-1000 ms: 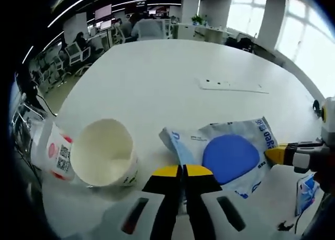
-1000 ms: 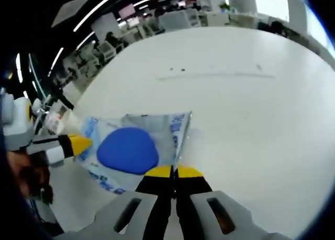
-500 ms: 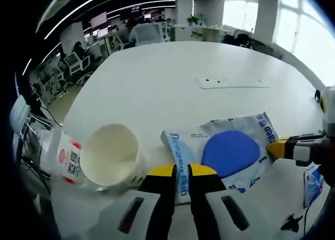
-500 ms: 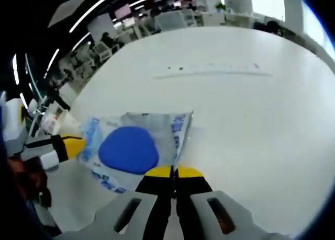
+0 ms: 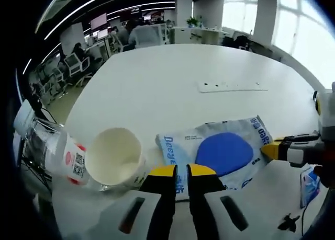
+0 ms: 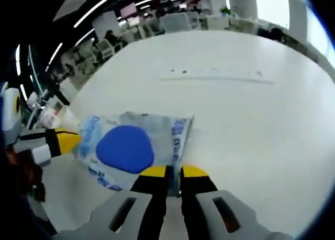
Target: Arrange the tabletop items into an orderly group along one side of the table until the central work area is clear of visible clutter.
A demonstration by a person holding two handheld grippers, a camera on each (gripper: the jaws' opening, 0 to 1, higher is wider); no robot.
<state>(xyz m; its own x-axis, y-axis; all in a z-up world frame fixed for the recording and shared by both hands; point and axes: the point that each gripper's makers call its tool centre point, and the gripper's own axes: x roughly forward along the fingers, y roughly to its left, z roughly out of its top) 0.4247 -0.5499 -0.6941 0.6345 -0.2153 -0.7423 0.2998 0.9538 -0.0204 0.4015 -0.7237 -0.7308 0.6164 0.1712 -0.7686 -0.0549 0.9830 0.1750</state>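
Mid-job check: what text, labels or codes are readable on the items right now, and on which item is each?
Blue lettering along the edges of the plastic packet: blurred, not legible in either view.
QR-style code on the red-and-white label of the bottle: too small to read.
White paper cup: no print visible.
Small blue-and-white packet at the table edge: unreadable.

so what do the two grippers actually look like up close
Both match: the left gripper and the right gripper have black jaws capped with yellow tips, rising from pale grey bodies with dark slots either side.
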